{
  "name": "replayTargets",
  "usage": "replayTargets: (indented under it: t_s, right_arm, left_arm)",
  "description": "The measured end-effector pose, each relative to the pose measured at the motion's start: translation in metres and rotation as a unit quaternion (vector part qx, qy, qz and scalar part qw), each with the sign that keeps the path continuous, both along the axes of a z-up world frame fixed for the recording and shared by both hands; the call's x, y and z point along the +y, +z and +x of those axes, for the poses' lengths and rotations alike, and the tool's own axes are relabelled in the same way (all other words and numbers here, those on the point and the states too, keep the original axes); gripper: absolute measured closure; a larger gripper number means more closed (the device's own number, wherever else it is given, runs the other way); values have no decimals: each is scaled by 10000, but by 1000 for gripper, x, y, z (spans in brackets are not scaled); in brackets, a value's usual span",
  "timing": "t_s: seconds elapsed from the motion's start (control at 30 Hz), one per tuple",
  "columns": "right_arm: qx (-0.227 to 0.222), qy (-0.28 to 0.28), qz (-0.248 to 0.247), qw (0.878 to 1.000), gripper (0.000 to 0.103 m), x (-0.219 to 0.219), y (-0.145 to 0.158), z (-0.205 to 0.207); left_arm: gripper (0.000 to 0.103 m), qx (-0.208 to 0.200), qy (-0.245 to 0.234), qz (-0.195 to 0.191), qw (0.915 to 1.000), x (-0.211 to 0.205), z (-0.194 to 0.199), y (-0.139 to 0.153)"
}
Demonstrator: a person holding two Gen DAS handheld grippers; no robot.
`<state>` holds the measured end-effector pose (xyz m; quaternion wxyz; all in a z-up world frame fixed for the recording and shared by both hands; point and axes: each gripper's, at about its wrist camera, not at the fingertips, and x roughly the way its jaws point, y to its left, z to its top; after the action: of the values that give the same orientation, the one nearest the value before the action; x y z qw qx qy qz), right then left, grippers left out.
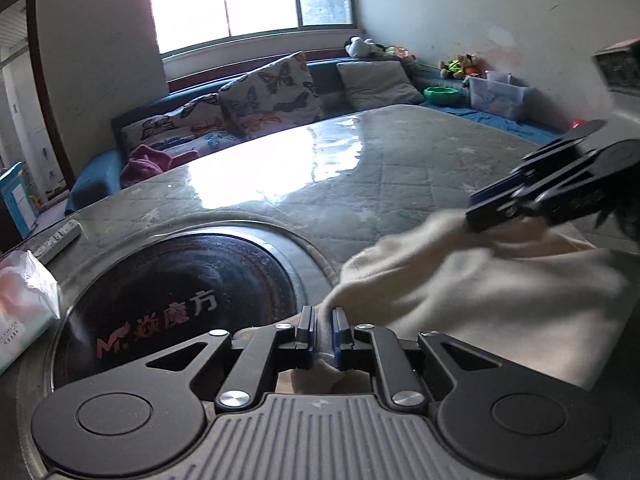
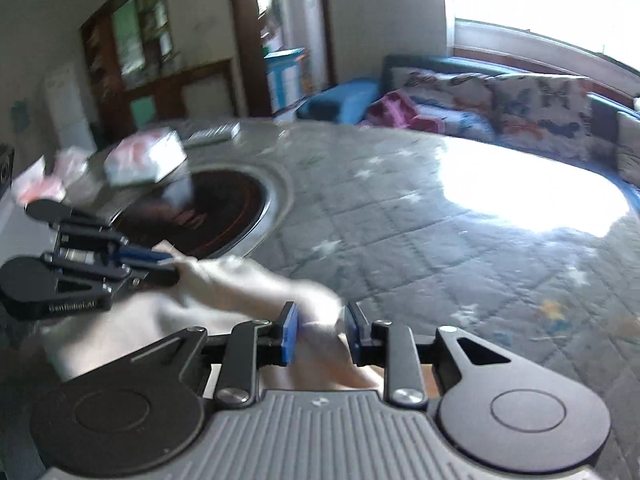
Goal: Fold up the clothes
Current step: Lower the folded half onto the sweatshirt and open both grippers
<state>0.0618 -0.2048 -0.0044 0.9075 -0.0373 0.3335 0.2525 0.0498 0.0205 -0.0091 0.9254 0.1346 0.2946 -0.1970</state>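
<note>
A cream-white garment (image 1: 472, 280) hangs stretched between both grippers over the near edge of a round table (image 1: 360, 176). My left gripper (image 1: 323, 330) is shut on one edge of the garment. It also shows in the right wrist view (image 2: 170, 266) at the left, pinching the cloth. My right gripper (image 2: 322, 334) is shut on another bunch of the garment (image 2: 256, 284). It also shows at the right in the left wrist view (image 1: 474, 210), clamped on the cloth's upper edge. The garment's lower part is hidden below the grippers.
The table (image 2: 420, 220) has a quilted star-pattern cover under glossy plastic and a dark round hob (image 1: 176, 304) set in its middle. A tissue pack (image 1: 24, 300) and a remote (image 1: 58, 238) lie at its left edge. A sofa with butterfly cushions (image 1: 272, 92) stands behind.
</note>
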Motion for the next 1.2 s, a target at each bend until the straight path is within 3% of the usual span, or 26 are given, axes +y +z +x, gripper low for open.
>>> replayTargets:
  t_s: [0.13,0.3,0.5,0.8,1.03,1.2]
  right_arm:
    - [-107,-226,65,9997,78,-13,11,-17]
    - [-2,-416,-67,9991,78,-24,8,-35]
    - [67,-652,-174,9977,78,-32,1,-42]
    - [68,-994,-358,9944,84,-34,-13,-36]
    - [-58,-515,-60,9986,84,-23,4,-30]
    - [36,-292,-224,9993,84,-2,-4,-8]
  left_arm:
    - [85,62,253,-17,9997,2,9,-4]
    - [85,33,533,-254,9982,5,7,14]
    - [85,112,121,-551,9983,-21,-10,30]
    - [85,533,-285,-643,9961,-63,-2,5]
    - [85,582,-318,-722,9952,-74,10,2]
    - [85,691,-162,-835,9940,-74,18,-2]
